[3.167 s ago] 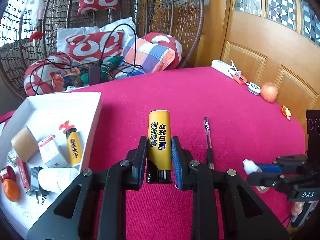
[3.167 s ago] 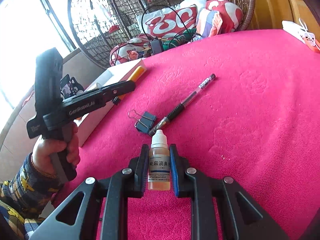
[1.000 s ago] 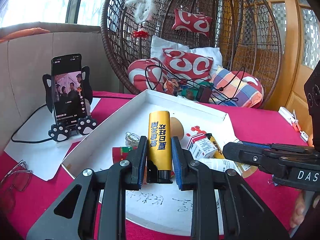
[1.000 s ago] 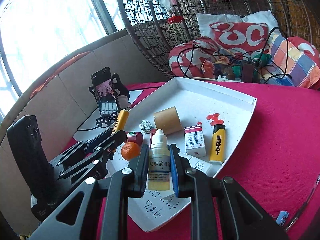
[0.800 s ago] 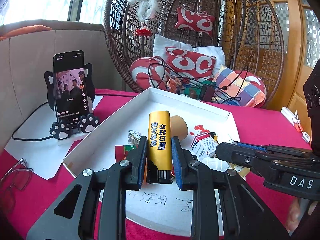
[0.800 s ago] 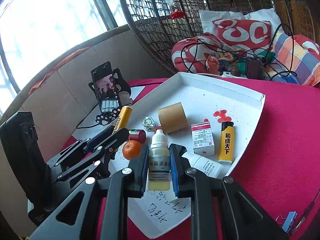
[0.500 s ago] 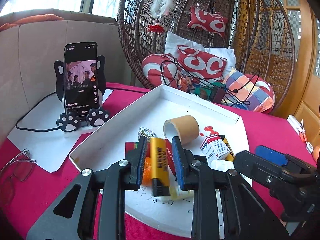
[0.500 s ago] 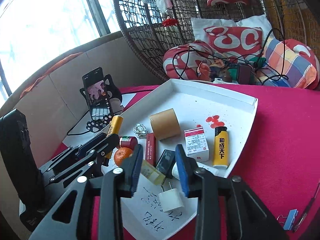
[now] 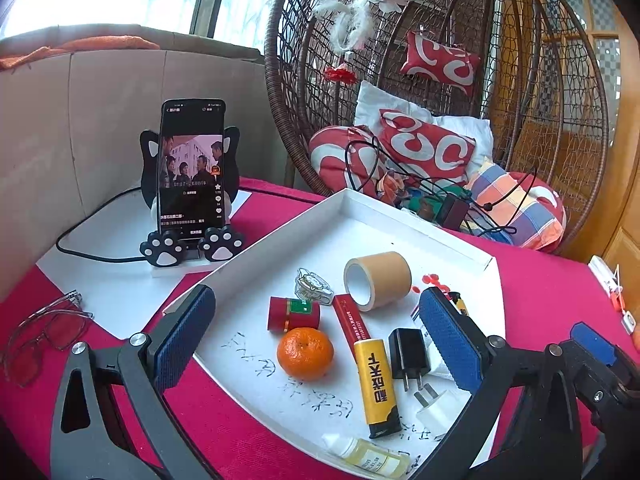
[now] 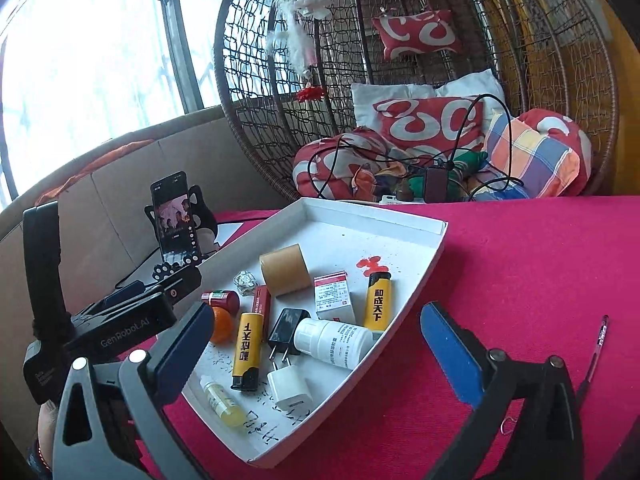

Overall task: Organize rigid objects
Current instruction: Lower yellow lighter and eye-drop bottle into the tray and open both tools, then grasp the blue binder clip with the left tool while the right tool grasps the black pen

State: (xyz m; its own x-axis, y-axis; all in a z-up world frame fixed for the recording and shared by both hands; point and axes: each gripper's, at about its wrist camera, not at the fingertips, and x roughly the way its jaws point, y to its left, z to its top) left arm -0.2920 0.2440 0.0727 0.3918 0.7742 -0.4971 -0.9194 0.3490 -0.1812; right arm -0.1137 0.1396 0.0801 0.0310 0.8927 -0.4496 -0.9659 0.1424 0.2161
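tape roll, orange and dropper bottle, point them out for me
tape roll (image 9: pixel 382 280), left wrist view, on its brown outer side
orange (image 9: pixel 305 353), left wrist view, middle of the peel
dropper bottle (image 10: pixel 222 401), right wrist view, on its yellowish body

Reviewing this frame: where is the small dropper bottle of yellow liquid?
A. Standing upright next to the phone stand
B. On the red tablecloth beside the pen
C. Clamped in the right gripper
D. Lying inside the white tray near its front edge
D. The small dropper bottle of yellow liquid lies on its side inside the white tray near the front edge, while the right gripper stands wide open with nothing between its pads.
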